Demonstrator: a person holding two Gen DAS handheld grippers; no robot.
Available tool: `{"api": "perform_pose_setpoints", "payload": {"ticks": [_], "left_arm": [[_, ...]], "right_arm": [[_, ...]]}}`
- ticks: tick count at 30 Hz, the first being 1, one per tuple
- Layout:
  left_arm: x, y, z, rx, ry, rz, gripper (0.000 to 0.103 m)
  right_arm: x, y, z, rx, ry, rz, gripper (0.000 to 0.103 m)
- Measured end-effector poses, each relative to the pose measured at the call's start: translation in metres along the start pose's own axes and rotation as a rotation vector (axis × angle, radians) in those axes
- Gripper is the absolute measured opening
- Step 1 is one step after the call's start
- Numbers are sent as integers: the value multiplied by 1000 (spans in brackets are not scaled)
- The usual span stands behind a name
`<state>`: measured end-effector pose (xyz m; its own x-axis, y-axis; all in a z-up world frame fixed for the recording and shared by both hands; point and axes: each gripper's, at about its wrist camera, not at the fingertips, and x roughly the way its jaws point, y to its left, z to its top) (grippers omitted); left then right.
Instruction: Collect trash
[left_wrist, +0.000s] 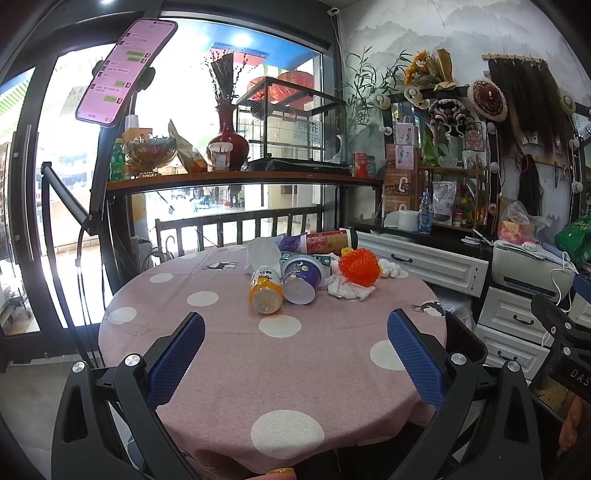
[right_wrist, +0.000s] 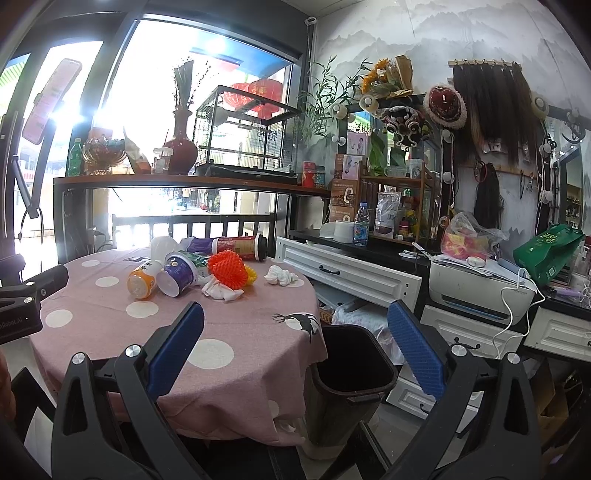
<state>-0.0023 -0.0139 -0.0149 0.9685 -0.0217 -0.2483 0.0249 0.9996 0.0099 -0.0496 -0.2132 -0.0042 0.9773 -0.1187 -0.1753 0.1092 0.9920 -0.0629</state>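
Observation:
Trash is heaped at the far side of a round table with a pink dotted cloth (left_wrist: 229, 354): an orange bottle (left_wrist: 265, 292) on its side, a purple-and-white cup (left_wrist: 301, 278), an orange foam net (left_wrist: 359, 267), crumpled tissues (left_wrist: 349, 288) and a red tube (left_wrist: 328, 240). My left gripper (left_wrist: 295, 325) is open above the near half of the table, well short of the heap. My right gripper (right_wrist: 295, 325) is open too, held over the table's right edge with a black bin (right_wrist: 351, 369) between its fingers below. The heap (right_wrist: 192, 271) lies left and beyond.
White drawers (right_wrist: 354, 273) and a printer (right_wrist: 480, 288) stand right of the table. A shelf with a red vase (left_wrist: 227, 142) and a glass cage (left_wrist: 291, 122) runs behind it. A phone on a stand (left_wrist: 123, 70) hangs at the upper left.

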Motion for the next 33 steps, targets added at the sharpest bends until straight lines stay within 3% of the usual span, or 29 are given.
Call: {"api": "perform_pose_setpoints", "payload": {"ticks": [25,33], "left_arm": [[3,-4,-4,5,9,-5,98],[20,-4,-10,11,82,-13,98]], "right_arm": [[1,0,-1,-3,4,-1,98],[13,3,-5,-31,41,8,98]]}}
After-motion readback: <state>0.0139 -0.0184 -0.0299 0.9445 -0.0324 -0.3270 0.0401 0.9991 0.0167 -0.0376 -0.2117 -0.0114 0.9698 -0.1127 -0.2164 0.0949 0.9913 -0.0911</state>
